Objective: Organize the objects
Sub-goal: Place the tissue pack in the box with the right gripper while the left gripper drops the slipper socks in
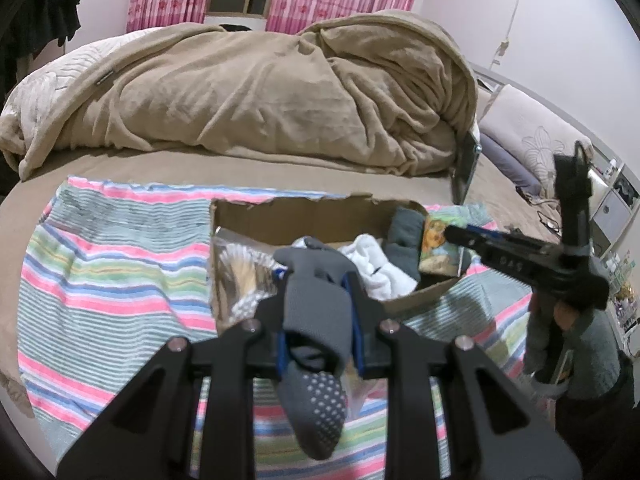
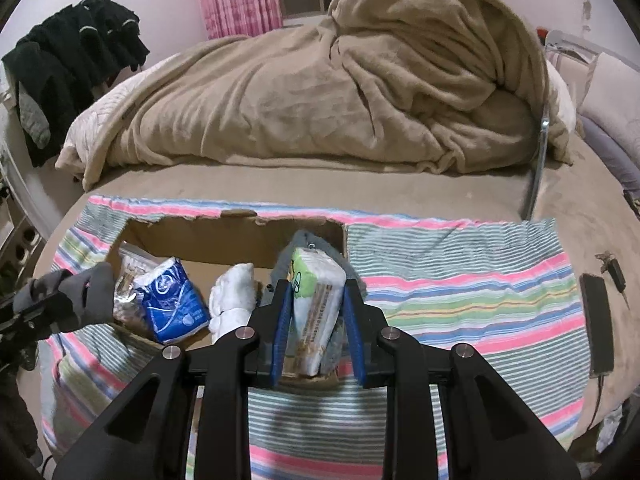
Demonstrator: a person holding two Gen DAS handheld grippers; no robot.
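Two grippers work over a torn cardboard box (image 2: 224, 236) on a striped towel (image 2: 460, 280) spread on the bed. No writing on any pack can be read. The left gripper (image 1: 318, 300) pinches a grey sock (image 1: 316, 320) with white grip dots, hanging at the box's near edge. The right gripper (image 2: 318, 312) has its blue pads against a green-and-white tissue pack (image 2: 318, 300) at the box's right end. Inside lie a blue packet (image 2: 172, 300), a white sock (image 2: 236, 296) and a clear snack bag (image 2: 128, 280). A rumpled tan blanket (image 2: 320, 100) fills the far side; a phone (image 2: 598, 328) lies far right.
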